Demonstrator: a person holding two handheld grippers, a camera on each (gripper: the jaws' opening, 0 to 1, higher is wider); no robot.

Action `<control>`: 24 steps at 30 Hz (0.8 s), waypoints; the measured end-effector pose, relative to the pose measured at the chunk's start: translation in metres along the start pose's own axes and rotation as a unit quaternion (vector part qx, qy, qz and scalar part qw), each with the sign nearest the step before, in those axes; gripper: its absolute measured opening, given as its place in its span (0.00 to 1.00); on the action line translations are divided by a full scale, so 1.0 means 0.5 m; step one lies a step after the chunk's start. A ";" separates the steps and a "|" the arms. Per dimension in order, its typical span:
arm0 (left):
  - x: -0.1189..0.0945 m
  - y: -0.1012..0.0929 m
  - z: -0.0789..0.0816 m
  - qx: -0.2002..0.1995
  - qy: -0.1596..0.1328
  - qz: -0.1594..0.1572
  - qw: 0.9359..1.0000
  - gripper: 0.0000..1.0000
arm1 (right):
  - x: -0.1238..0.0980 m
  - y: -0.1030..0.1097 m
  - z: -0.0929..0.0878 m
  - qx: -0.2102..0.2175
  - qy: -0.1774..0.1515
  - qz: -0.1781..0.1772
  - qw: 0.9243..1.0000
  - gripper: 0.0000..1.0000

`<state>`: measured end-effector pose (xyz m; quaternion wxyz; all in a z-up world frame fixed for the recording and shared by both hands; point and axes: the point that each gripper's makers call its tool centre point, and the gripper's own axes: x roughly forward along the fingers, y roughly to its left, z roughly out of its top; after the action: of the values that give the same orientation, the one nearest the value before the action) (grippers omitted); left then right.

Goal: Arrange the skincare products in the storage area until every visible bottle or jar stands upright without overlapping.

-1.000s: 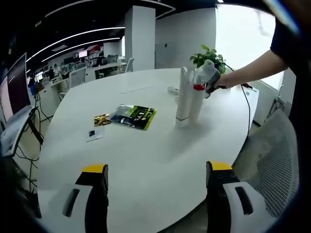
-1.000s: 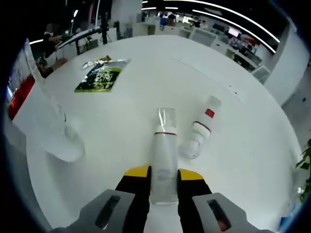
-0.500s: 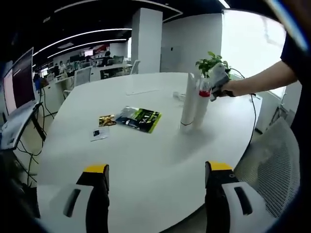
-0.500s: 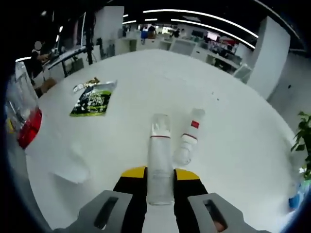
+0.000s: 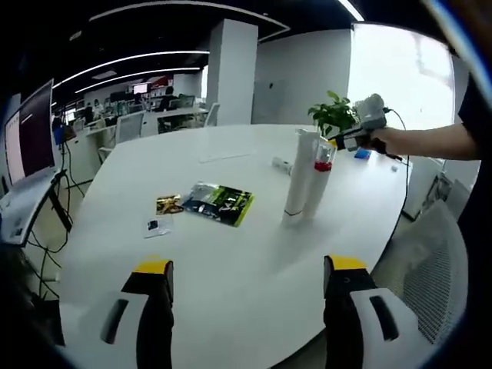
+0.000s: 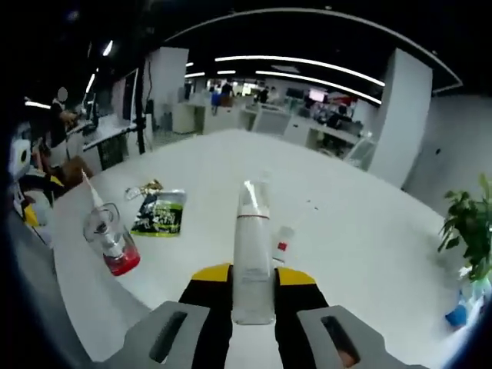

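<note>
My right gripper [image 6: 252,274] is shut on a clear bottle with a red ring [image 6: 251,246], held up above the white table [image 6: 361,254]. A white bottle with a red label [image 6: 283,244] lies on its side beyond it. A tall white tube [image 5: 297,178] and a clear bottle with a red band [image 5: 320,181] stand upright side by side. Both appear at the left of the right gripper view, the tube [image 6: 91,197] behind the bottle [image 6: 112,244]. My left gripper [image 5: 250,304] hangs open over the near table edge, empty. The right gripper [image 5: 361,124] shows in a person's hand.
A green-and-black sachet [image 5: 221,203], a small gold packet [image 5: 164,204] and a small card [image 5: 154,225] lie flat on the table. A potted plant [image 5: 334,112] stands at the far edge. A mesh chair [image 5: 430,269] sits at the right.
My right gripper has risen and drawn back from the table with the clear bottle in it. The upright tube and bottle now look smaller and farther off. The left gripper stays open.
</note>
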<state>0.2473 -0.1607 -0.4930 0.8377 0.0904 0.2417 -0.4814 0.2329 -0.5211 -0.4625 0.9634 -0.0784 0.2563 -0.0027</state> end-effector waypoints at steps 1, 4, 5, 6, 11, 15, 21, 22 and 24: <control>0.000 -0.002 0.002 0.001 -0.001 -0.001 1.000 0.73 | -0.002 0.000 0.002 0.000 -0.004 -0.001 1.000 0.11; 0.002 -0.008 0.013 0.006 -0.005 -0.010 1.000 0.73 | -0.038 0.013 0.027 0.002 -0.027 -0.005 1.000 0.11; 0.001 -0.011 0.017 0.006 -0.005 -0.012 1.000 0.73 | -0.044 0.016 0.032 0.003 -0.033 -0.005 0.999 0.11; 0.002 -0.013 0.019 0.007 -0.005 -0.014 1.000 0.73 | -0.051 0.020 0.036 0.005 -0.036 -0.004 0.999 0.11; 0.004 -0.025 0.025 0.016 -0.004 -0.022 1.000 0.73 | -0.085 0.033 0.057 0.018 -0.062 -0.008 0.998 0.11; 0.005 -0.033 0.034 0.014 -0.008 -0.031 0.999 0.73 | -0.103 0.050 0.071 0.015 -0.077 -0.007 0.997 0.11; 0.007 -0.054 0.064 0.012 -0.018 -0.043 0.999 0.72 | -0.135 0.104 0.114 0.020 -0.114 0.007 0.993 0.11; 0.009 -0.056 0.067 0.017 -0.017 -0.042 0.999 0.72 | -0.138 0.112 0.118 0.017 -0.117 0.009 0.993 0.11; 0.010 -0.059 0.071 0.024 -0.017 -0.044 0.999 0.71 | -0.147 0.136 0.129 0.011 -0.123 0.013 0.992 0.11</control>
<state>0.2355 -0.1933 -0.4623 0.8169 0.0920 0.2195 -0.5253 0.1985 -0.4411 -0.3814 0.9884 -0.0644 0.1366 0.0165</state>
